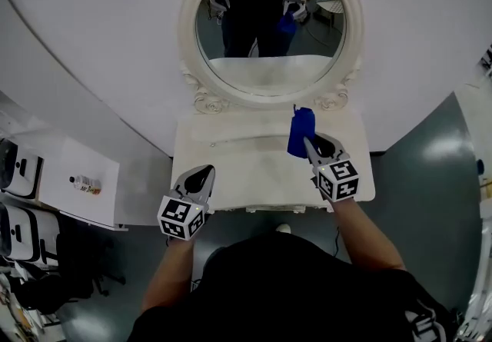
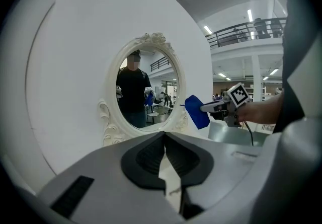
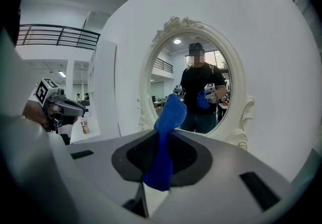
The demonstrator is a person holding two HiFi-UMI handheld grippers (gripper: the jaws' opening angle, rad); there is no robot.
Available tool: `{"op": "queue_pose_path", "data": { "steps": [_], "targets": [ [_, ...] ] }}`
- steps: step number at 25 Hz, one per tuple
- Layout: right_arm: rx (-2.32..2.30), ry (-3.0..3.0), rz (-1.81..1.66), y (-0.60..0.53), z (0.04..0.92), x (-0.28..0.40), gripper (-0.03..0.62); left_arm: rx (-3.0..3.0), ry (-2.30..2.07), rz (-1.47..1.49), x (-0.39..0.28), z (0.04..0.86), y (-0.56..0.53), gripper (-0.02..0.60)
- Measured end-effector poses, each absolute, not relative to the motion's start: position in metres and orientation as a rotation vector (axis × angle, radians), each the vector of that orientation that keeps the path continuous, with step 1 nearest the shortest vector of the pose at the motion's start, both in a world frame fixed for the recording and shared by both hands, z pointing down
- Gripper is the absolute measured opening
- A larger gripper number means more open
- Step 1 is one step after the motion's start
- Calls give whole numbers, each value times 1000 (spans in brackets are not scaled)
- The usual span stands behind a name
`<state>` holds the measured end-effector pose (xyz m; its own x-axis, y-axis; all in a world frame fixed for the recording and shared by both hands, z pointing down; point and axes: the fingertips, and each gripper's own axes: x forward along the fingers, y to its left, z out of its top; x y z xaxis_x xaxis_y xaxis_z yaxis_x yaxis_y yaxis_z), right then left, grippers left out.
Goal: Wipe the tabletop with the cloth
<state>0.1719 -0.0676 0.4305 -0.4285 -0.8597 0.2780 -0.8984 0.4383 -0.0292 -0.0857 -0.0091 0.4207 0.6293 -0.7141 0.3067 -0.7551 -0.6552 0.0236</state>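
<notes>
— What are the jaws doing right now?

— On my right gripper (image 3: 160, 153) the jaws are pinching the blue cloth (image 3: 166, 122). It is sticking up past the tips and hanging down between them. On my left gripper (image 2: 164, 150) the jaws are pressing together with nothing between them.

— And where is the cloth sitting?

— It is hovering over the back right part of the white worktop (image 1: 254, 171), just in front of the lower right frame of the oval mirror (image 1: 269, 25). My left gripper is hanging over the worktop's front left edge, well apart from the right one.

— Anything further out?

— A small bottle (image 1: 84, 184) is lying on a white side table (image 1: 77, 206) off to my left.
</notes>
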Motion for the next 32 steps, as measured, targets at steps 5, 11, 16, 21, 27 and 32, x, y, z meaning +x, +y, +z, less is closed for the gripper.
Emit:
{"op": "queue_pose_path", "data": {
  "steps": [5, 11, 16, 21, 27, 32],
  "targets": [
    [1499, -2491, 256, -78, 431, 182, 49, 2684, -1249, 414, -69, 419, -15, 11],
    [1501, -2489, 265, -89, 435, 185, 49, 2682, -1256, 408, -65, 419, -25, 11],
    [1498, -2479, 260, -93, 435, 175, 49, 2696, -1255, 372, -72, 416, -38, 11],
    [1512, -2459, 249, -100, 433, 164, 49, 2706, -1239, 354, -83, 417, -52, 11],
    [1522, -2443, 249, -106, 433, 148, 49, 2721, -1224, 340, -100, 414, -63, 11],
    [1506, -2438, 249, -114, 434, 134, 49, 2717, -1229, 335, -115, 413, -69, 11]
  ]
}}
